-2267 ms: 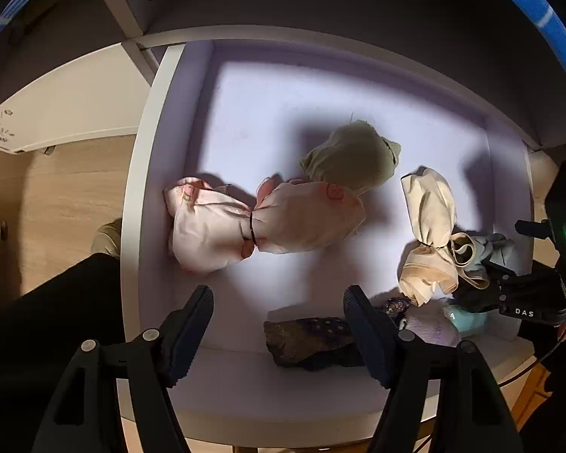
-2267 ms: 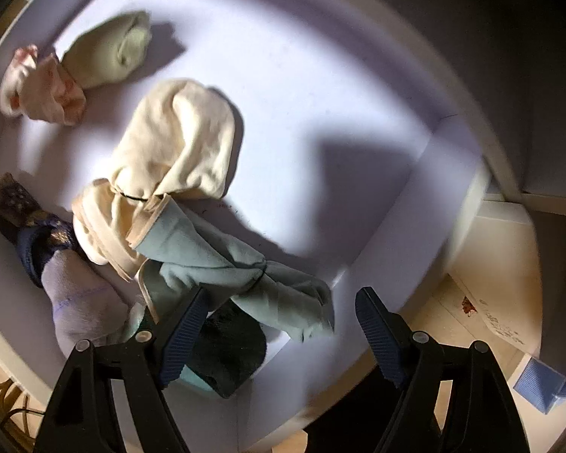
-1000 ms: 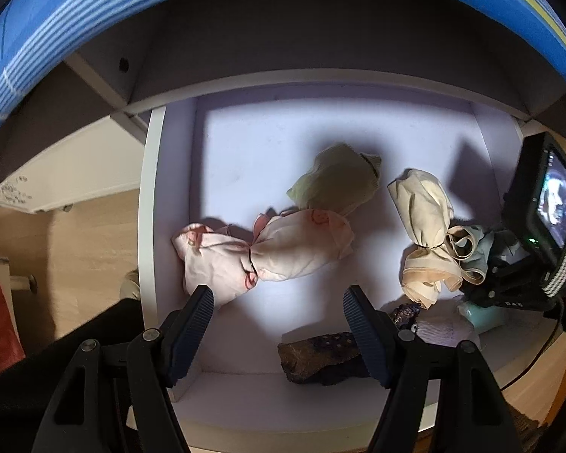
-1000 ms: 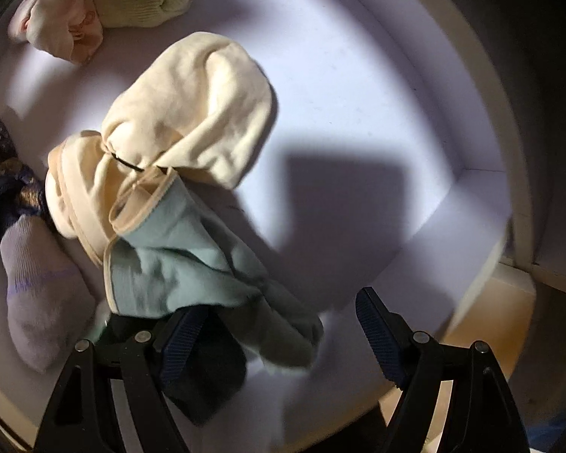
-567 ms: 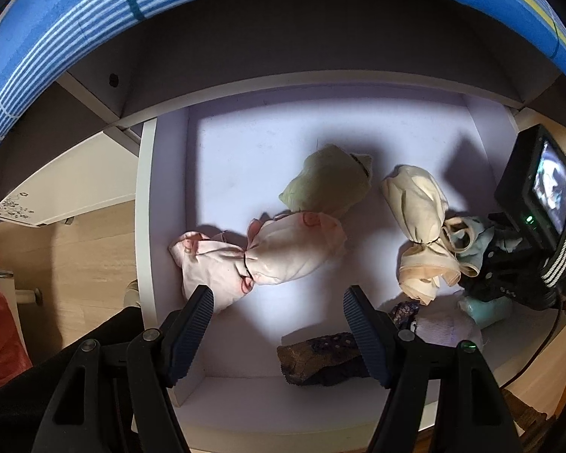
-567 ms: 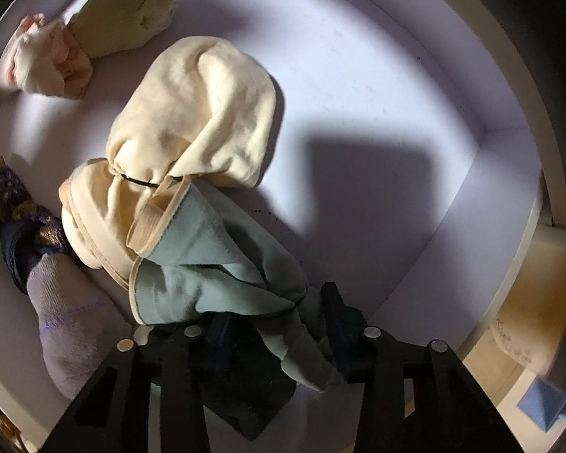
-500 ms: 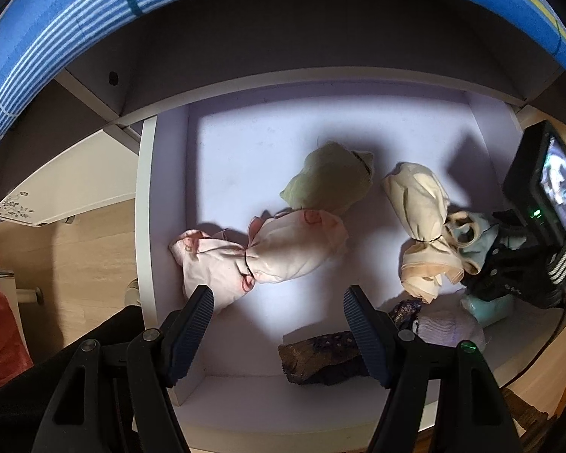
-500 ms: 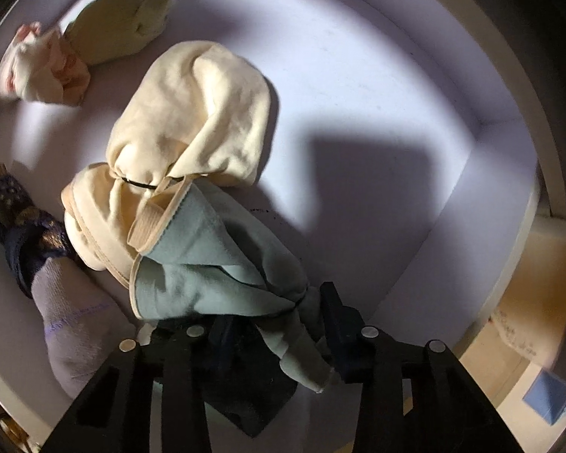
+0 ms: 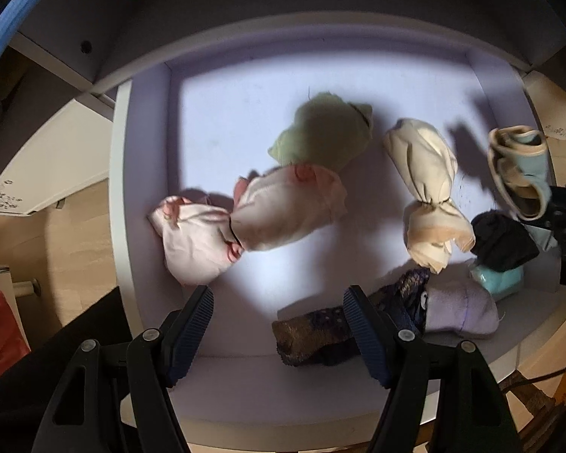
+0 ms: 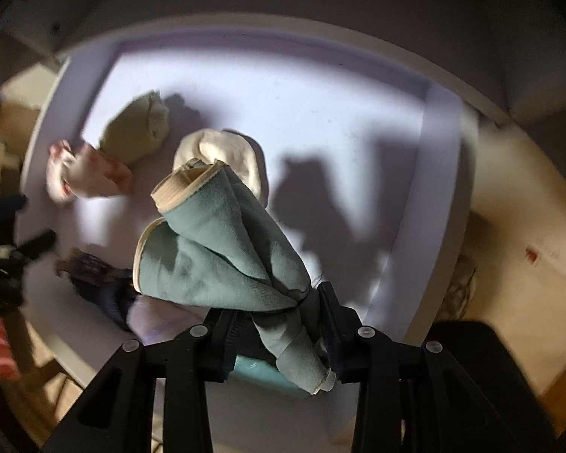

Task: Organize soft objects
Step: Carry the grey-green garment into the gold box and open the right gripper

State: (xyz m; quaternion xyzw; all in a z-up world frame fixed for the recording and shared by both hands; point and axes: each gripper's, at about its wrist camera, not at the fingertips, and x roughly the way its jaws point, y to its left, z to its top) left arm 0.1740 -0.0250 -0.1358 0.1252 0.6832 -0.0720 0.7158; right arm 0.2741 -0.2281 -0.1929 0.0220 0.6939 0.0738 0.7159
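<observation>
We have the teal garment [image 10: 215, 260], the one with the cream trim, pinched by its twisted end in the right gripper [image 10: 279, 324], whose jaws have just been closing and now press tight on the cloth. The bundle hangs above the pale lilac drawer floor [image 10: 320, 105] and throws a dark shadow there. From the left wrist view we catch the same teal garment [image 9: 520, 173] lifted at the right edge of the drawer.

Below it we see the cream bundle [image 9: 426, 185], tied at its waist with a dark band, lying on the floor of the drawer. Just beside it to the right sits a black bundle [image 9: 503, 241], with a light turquoise piece [image 9: 498, 279] under that. Toward the front edge lie a lilac sock [image 9: 460, 311] and a dark patterned sock [image 9: 320, 334], the two touching.

Further left we spot the pink bundle [image 9: 253, 219], also banded in the middle, and the olive-green bundle [image 9: 320, 136] resting against its top end.

Our left gripper [image 9: 279, 334] hovers over the front of the drawer, jaws standing wide with nothing between them. One fingertip [image 9: 362, 324] overlaps the patterned sock in view; whether it touches, we cannot tell. Wooden flooring [image 9: 75, 234] shows to the left of the drawer.
</observation>
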